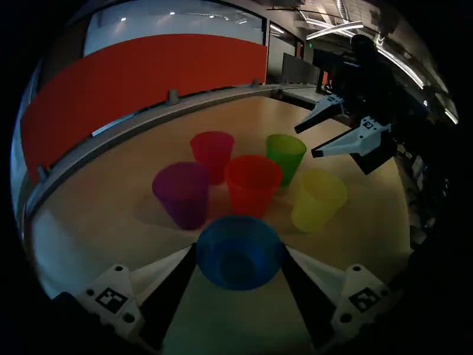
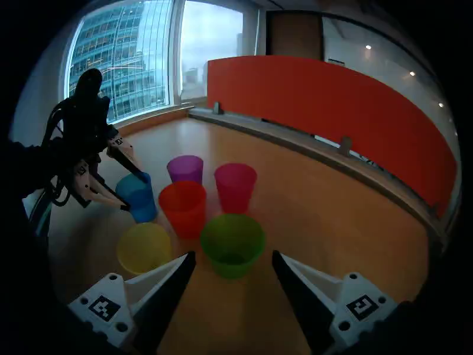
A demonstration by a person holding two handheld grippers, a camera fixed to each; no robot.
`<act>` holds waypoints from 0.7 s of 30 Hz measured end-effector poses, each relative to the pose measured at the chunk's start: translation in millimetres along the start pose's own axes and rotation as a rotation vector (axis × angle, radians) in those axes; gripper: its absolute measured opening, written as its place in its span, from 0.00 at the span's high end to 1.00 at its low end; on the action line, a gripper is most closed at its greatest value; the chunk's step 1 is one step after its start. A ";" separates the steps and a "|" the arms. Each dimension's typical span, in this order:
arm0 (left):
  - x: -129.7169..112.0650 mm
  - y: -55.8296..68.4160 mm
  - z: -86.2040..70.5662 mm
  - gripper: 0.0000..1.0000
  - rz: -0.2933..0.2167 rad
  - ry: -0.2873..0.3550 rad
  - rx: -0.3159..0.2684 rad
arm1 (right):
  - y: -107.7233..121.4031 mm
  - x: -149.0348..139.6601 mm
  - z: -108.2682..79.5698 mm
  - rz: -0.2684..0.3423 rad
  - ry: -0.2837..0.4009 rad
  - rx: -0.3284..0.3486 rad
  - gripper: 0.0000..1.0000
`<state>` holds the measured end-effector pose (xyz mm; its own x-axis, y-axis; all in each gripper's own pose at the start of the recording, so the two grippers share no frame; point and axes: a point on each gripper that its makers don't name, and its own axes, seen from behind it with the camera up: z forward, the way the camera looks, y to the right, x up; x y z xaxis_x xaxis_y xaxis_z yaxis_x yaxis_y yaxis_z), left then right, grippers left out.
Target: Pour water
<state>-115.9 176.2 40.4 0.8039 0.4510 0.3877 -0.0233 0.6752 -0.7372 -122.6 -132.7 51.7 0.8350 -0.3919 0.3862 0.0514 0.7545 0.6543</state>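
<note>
Readable words: none that I am making out, with no letters, brands or numbers showing anywhere.
Left gripper (image 1: 238, 248): each finger is carrying a black-and-white square code marker (image 1: 112, 300) — a pattern, not text.
Right gripper (image 2: 232, 254): the same patterned squares are showing on its fingers — again nothing legible.

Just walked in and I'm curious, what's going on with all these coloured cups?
A person is working two handheld grippers over a wooden table that holds a cluster of six coloured plastic cups. The left gripper has its fingers closed on the blue cup, at the near edge of the cluster. The right gripper is open, with the green cup just ahead of its fingertips. All the cups stand upright; nothing is being poured yet.
</note>
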 end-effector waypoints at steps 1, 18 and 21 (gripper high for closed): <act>-0.2 -0.1 0.3 0.04 0.003 -0.002 0.002 | -0.1 -0.3 0.3 -0.001 -0.001 0.000 0.00; -2.6 1.9 3.3 0.12 0.012 -0.011 0.009 | -1.2 -3.9 9.6 0.004 -0.012 0.003 0.00; -2.5 1.7 3.4 0.12 0.012 -0.010 0.010 | -1.4 -4.3 12.6 0.007 -0.015 0.004 0.00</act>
<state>-119.9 178.3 40.0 0.7973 0.4654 0.3843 -0.0390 0.6750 -0.7367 -133.2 -138.7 57.3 0.8271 -0.3945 0.4004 0.0433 0.7549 0.6544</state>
